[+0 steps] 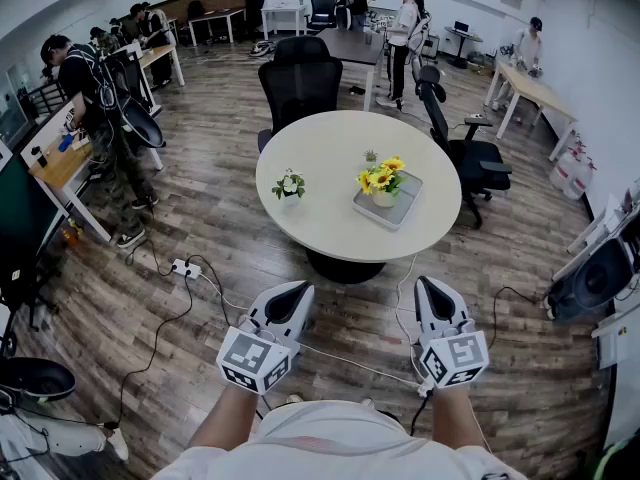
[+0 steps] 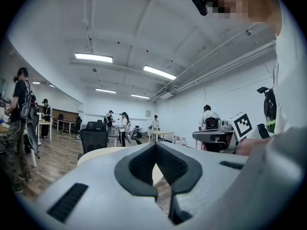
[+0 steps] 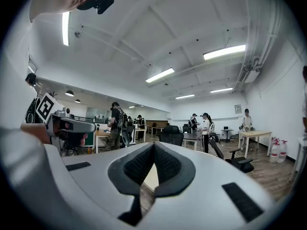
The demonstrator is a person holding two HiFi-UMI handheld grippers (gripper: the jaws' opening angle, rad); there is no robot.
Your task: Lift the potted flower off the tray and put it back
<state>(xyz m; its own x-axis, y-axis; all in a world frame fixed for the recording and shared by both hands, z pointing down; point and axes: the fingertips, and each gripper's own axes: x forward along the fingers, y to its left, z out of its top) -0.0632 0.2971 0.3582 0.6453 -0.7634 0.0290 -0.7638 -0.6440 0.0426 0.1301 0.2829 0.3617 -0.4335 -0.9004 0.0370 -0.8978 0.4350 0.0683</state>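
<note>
A pot of yellow sunflowers stands upright on a grey tray at the right side of a round beige table. My left gripper and my right gripper are held level well short of the table's near edge, both shut with nothing between the jaws. In the left gripper view the left gripper has its tips met, with the table edge beyond. The right gripper likewise has its tips met in the right gripper view. The flower is hidden in both gripper views.
A small pot of white flowers sits on the table's left part. Black office chairs stand behind and right of the table. A power strip and cables lie on the wood floor. People stand at desks around the room.
</note>
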